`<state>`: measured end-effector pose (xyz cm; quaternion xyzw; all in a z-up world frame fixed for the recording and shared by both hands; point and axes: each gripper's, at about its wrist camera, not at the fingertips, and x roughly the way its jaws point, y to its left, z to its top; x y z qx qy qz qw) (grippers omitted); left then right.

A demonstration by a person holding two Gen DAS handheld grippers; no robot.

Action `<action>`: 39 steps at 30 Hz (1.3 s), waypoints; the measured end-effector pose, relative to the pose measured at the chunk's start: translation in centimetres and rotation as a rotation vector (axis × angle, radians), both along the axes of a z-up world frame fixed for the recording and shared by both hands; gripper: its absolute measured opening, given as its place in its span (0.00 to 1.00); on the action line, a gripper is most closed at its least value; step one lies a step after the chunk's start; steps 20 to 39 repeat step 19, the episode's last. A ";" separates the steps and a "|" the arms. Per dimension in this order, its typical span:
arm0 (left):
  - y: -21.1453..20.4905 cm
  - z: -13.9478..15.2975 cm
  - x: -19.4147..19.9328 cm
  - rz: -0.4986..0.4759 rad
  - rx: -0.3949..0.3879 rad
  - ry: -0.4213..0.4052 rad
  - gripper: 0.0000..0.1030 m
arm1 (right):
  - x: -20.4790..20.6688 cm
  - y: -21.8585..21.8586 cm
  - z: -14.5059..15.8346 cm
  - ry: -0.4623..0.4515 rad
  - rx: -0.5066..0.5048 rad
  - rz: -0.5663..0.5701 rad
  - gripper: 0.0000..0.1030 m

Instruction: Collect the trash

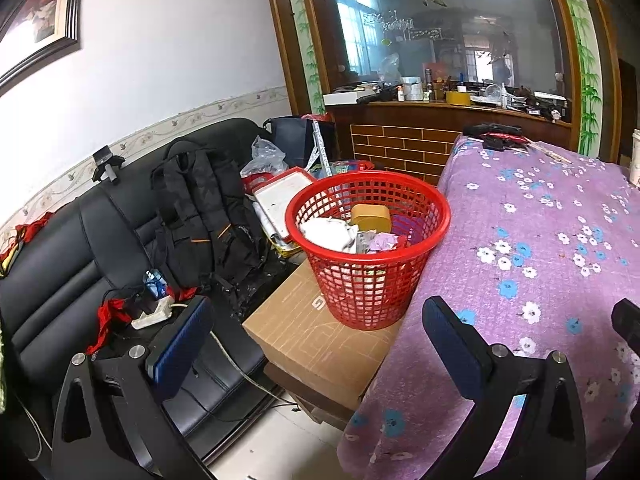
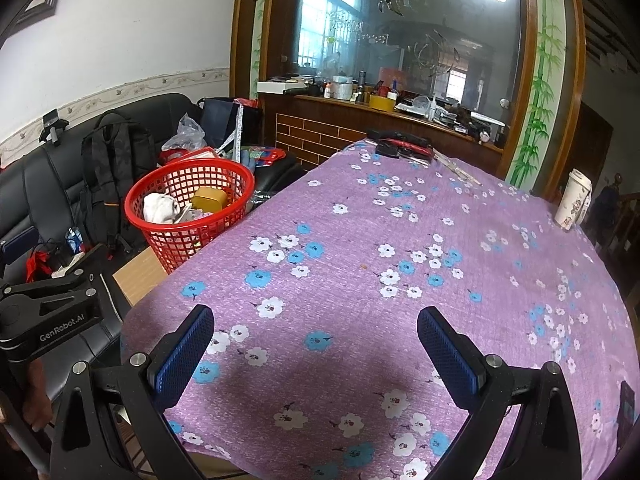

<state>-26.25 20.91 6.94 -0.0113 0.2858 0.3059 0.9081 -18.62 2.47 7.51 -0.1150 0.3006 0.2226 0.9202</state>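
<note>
A red mesh basket [image 1: 370,280] stands on a cardboard box [image 1: 320,344] beside the table; it also shows in the right wrist view [image 2: 188,240]. It holds crumpled white paper [image 1: 328,232], a tan box [image 1: 370,216] and pink scraps [image 1: 382,242]. My left gripper [image 1: 316,340] is open and empty, in front of the basket. My right gripper [image 2: 316,348] is open and empty above the purple flowered tablecloth [image 2: 400,240]. The left gripper's body [image 2: 48,312] shows at the left of the right wrist view.
A black sofa [image 1: 60,280] at left carries a black backpack [image 1: 200,220], a white power strip [image 1: 154,314] and bags. A paper cup [image 2: 574,200] stands at the table's right edge. Dark items [image 2: 400,146] lie at the table's far end. A cluttered wooden counter [image 2: 400,108] stands behind.
</note>
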 end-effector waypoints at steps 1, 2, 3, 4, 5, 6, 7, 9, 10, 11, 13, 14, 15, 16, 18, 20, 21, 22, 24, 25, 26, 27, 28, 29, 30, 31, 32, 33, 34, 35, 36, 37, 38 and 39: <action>-0.1 0.1 0.2 -0.006 -0.001 0.000 1.00 | 0.3 -0.3 0.0 0.006 0.004 -0.009 1.00; -0.3 0.2 0.5 -0.014 -0.001 0.000 1.00 | 0.6 -0.6 -0.1 0.012 0.006 -0.017 1.00; -0.6 0.3 0.8 -0.024 -0.002 0.002 1.00 | 0.9 -1.0 -0.2 0.016 0.009 -0.028 1.00; -1.0 0.4 1.2 -0.038 -0.003 0.007 1.00 | 1.2 -1.3 -0.1 0.019 0.011 -0.042 1.00; -1.4 0.5 1.7 -0.055 -0.008 0.010 1.00 | 1.7 -2.0 -0.2 0.026 0.015 -0.065 1.00; -1.8 0.6 2.1 -0.067 -0.012 0.013 1.00 | 2.2 -2.7 -0.1 0.033 0.022 -0.085 1.00; -2.4 0.7 2.9 -0.092 -0.021 0.019 1.00 | 2.7 -3.5 -0.1 0.042 0.032 -0.105 1.00; -3.8 0.9 4.4 -0.153 -0.037 0.039 1.00 | 3.8 -5.6 0.1 0.053 0.051 -0.157 1.00; -4.9 1.1 5.5 -0.187 -0.042 0.052 1.00 | 4.4 -6.6 0.2 0.054 0.053 -0.186 1.00; -5.6 1.2 6.3 -0.208 -0.045 0.061 1.00 | 5.2 -8.0 0.2 0.057 0.050 -0.226 1.00; -8.1 1.4 8.4 -0.281 -0.065 0.084 1.00 | 6.6 -10.6 0.3 0.067 0.055 -0.297 1.00; -9.5 1.5 9.6 -0.330 -0.088 0.099 1.00 | 7.6 -12.4 0.2 0.078 0.065 -0.345 1.00; -10.5 1.5 10.4 -0.362 -0.106 0.109 1.00 | 8.8 -14.2 0.1 0.096 0.071 -0.396 1.00; -12.0 1.4 11.4 -0.400 -0.123 0.121 1.00 | 9.5 -15.4 0.0 0.112 0.073 -0.430 1.00; -15.2 0.9 13.9 -0.469 -0.132 0.157 1.00 | 11.6 -18.4 -0.7 0.164 0.091 -0.497 1.00; -16.4 0.7 15.0 -0.495 -0.138 0.173 1.00 | 11.6 -18.4 -0.7 0.164 0.091 -0.497 1.00; -16.4 0.7 15.0 -0.495 -0.138 0.173 1.00 | 11.6 -18.4 -0.7 0.164 0.091 -0.497 1.00; -16.4 0.7 15.0 -0.495 -0.138 0.173 1.00 | 11.6 -18.4 -0.7 0.164 0.091 -0.497 1.00; -16.4 0.7 15.0 -0.495 -0.138 0.173 1.00 | 11.6 -18.4 -0.7 0.164 0.091 -0.497 1.00; -16.4 0.7 15.0 -0.495 -0.138 0.173 1.00 | 11.6 -18.4 -0.7 0.164 0.091 -0.497 1.00; -16.4 0.7 15.0 -0.495 -0.138 0.173 1.00 | 11.6 -18.4 -0.7 0.164 0.091 -0.497 1.00; -16.4 0.7 15.0 -0.495 -0.138 0.173 1.00 | 11.6 -18.4 -0.7 0.164 0.091 -0.497 1.00; -16.4 0.7 15.0 -0.495 -0.138 0.173 1.00 | 11.6 -18.4 -0.7 0.164 0.091 -0.497 1.00; -16.4 0.7 15.0 -0.495 -0.138 0.173 1.00 | 11.6 -18.4 -0.7 0.164 0.091 -0.497 1.00; -16.4 0.7 15.0 -0.495 -0.138 0.173 1.00 | 11.6 -18.4 -0.7 0.164 0.091 -0.497 1.00; -16.4 0.7 15.0 -0.495 -0.138 0.173 1.00 | 11.6 -18.4 -0.7 0.164 0.091 -0.497 1.00; -16.4 0.7 15.0 -0.495 -0.138 0.173 1.00 | 11.6 -18.4 -0.7 0.164 0.091 -0.497 1.00; -16.4 0.7 15.0 -0.495 -0.138 0.173 1.00 | 11.6 -18.4 -0.7 0.164 0.091 -0.497 1.00; -16.4 0.7 15.0 -0.495 -0.138 0.173 1.00 | 11.6 -18.4 -0.7 0.164 0.091 -0.497 1.00; -16.4 0.7 15.0 -0.495 -0.138 0.173 1.00 | 11.6 -18.4 -0.7 0.164 0.091 -0.497 1.00; -16.4 0.7 15.0 -0.495 -0.138 0.173 1.00 | 11.6 -18.4 -0.7 0.164 0.091 -0.497 1.00; -16.4 0.7 15.0 -0.495 -0.138 0.173 1.00 | 11.6 -18.4 -0.7 0.164 0.091 -0.497 1.00; -16.4 0.7 15.0 -0.495 -0.138 0.173 1.00 | 11.6 -18.4 -0.7 0.164 0.091 -0.497 1.00; -16.4 0.7 15.0 -0.495 -0.138 0.173 1.00 | 11.6 -18.4 -0.7 0.164 0.091 -0.497 1.00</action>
